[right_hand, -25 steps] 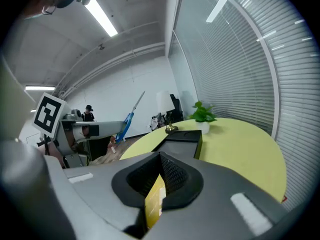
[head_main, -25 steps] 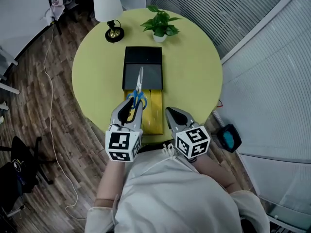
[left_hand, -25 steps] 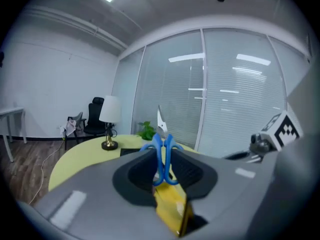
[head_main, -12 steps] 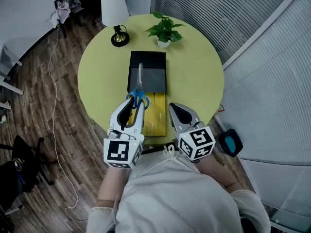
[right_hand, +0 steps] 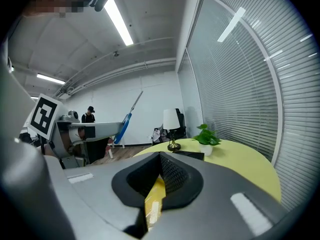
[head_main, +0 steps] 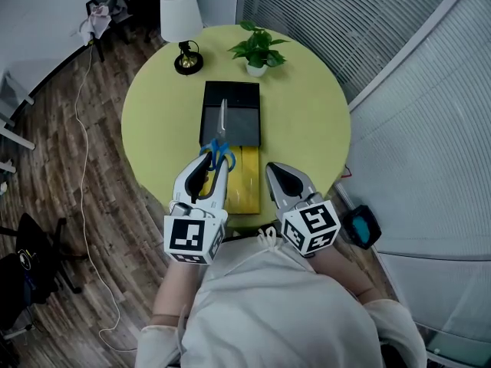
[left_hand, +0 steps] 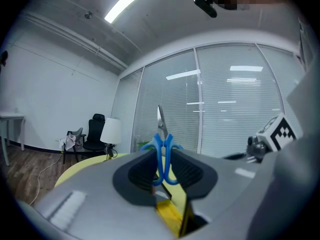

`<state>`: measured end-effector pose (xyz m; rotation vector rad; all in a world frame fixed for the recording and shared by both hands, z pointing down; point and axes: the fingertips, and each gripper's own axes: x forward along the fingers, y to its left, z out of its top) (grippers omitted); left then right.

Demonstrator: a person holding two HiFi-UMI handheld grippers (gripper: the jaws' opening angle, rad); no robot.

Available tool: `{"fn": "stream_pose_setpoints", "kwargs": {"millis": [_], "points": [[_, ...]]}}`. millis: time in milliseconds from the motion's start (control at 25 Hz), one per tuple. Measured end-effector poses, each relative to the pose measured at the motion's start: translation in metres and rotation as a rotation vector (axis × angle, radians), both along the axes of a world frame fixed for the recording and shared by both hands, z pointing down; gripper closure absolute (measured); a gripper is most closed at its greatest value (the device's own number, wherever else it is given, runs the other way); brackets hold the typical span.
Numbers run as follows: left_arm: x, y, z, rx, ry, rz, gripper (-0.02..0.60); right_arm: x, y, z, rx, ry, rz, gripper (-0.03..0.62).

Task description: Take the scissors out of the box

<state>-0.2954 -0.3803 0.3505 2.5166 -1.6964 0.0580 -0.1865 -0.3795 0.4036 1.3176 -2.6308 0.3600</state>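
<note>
My left claw [head_main: 215, 162] is clamped on the scissors [head_main: 222, 126] by the blue handles, blades poking up in the air over the box [head_main: 231, 91]. And my right claw [head_main: 274, 169] is pinched closed, nothing in it.

Scissors [head_main: 221, 133]: shiny metal, blue plastic

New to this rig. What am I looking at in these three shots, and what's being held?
No robot here: a person holds a hand-operated gripper in each hand. The head view looks down from a camera on the person's head. The other two views come from cameras riding on each gripper, looking along its fingers. On the round yellow table sit a black box with a yellow section, a lamp and a potted plant. The left gripper is shut on blue-handled scissors, blades pointing away. The right gripper is shut, holding nothing.
</note>
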Motion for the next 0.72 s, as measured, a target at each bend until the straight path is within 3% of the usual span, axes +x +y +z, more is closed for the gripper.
{"fn": "stream_pose_setpoints", "kwargs": {"millis": [440,720], "points": [[-0.001,0.009,0.002,-0.017,-0.002,0.001,0.488,-0.004,0.009,0.003,-0.009,0.019,-0.009,0.595],[-0.007,0.01,0.004,-0.013,-0.005,-0.008,0.488,-0.006,0.008,0.013,-0.06,-0.023,-0.01,0.595]]}}
